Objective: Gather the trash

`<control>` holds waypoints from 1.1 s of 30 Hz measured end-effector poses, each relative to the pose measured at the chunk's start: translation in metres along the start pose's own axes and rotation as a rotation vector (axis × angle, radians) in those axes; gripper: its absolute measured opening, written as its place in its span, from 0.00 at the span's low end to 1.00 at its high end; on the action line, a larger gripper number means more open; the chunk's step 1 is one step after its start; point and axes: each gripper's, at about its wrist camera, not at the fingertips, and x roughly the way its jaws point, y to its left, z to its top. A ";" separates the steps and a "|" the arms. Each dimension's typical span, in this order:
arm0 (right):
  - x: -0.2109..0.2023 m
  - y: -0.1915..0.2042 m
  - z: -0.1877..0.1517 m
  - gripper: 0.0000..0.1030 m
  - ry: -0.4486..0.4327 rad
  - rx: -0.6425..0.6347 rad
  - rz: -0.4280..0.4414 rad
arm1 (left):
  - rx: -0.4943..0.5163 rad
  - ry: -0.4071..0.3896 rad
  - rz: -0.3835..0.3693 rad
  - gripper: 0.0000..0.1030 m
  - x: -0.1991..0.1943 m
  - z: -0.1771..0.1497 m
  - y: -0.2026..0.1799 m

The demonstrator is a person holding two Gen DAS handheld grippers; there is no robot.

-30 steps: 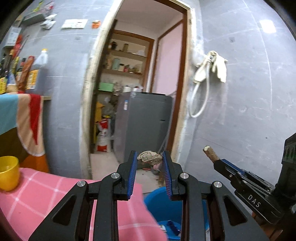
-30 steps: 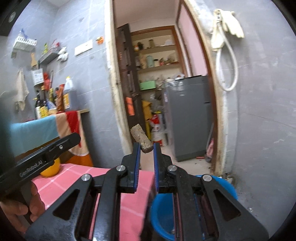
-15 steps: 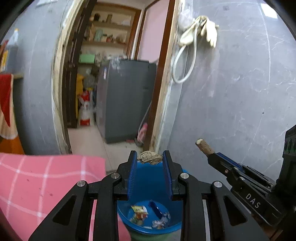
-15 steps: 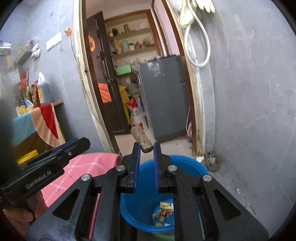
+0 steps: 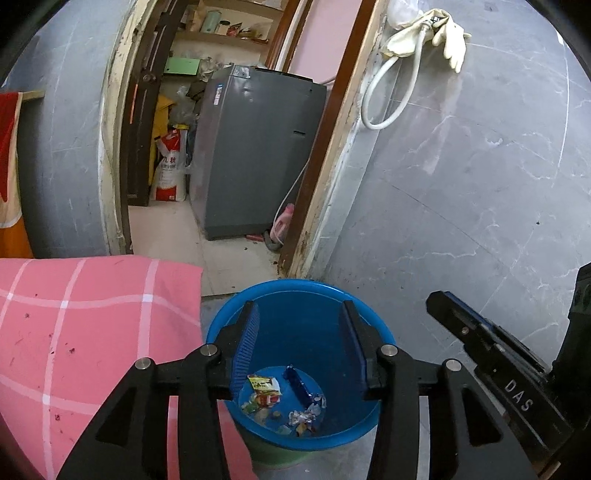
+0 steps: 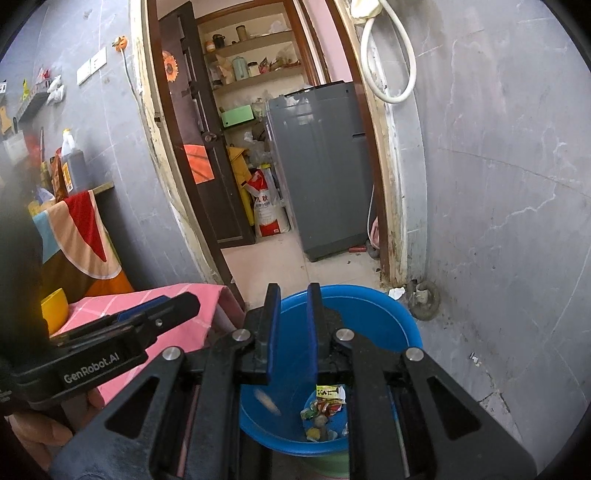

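Both tongs hang over the blue bucket [image 5: 364, 325]. On the left gripper [image 5: 301, 345] the blue-padded jaws stand wide apart with nothing between them, released. On the right gripper [image 6: 291, 328] the jaws are parted by a narrower gap, also holding nothing.

Directly below the left jaws, on the bucket's floor, lies a heap of trash [image 5: 280, 400]: crumpled wrappers, a yellow packet and a blue strip. Under the right gripper a blurred brownish scrap [image 6: 267, 400] shows against the bucket's inner wall, apart from the wrappers; I cannot tell whether it is touching anything.

Just left of the bucket is a pink checked cloth [image 5: 92, 325]. Beyond the bucket a doorway opens onto a grey appliance [image 5: 255, 151]. Up on the wall to the right hangs a white hose [image 5: 388, 96] with pale gloves [image 5: 443, 29].
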 end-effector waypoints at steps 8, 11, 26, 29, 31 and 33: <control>-0.010 0.003 0.002 0.45 -0.022 -0.010 -0.003 | -0.021 -0.066 0.034 0.56 -0.033 0.002 0.010; -0.019 0.008 0.004 0.53 -0.034 -0.023 0.001 | -0.024 -0.096 0.052 0.62 -0.052 0.003 0.016; -0.102 0.038 -0.010 0.97 -0.117 -0.058 0.034 | 0.022 -0.229 0.136 0.98 -0.155 -0.031 0.010; -0.121 0.044 -0.015 1.00 -0.137 -0.067 0.040 | 0.056 -0.247 0.141 0.98 -0.176 -0.044 0.002; -0.132 0.047 -0.019 1.00 -0.149 -0.068 0.040 | 0.063 -0.259 0.144 0.98 -0.186 -0.051 -0.002; -0.142 0.050 -0.023 1.00 -0.158 -0.067 0.043 | 0.064 -0.268 0.144 0.98 -0.195 -0.057 -0.004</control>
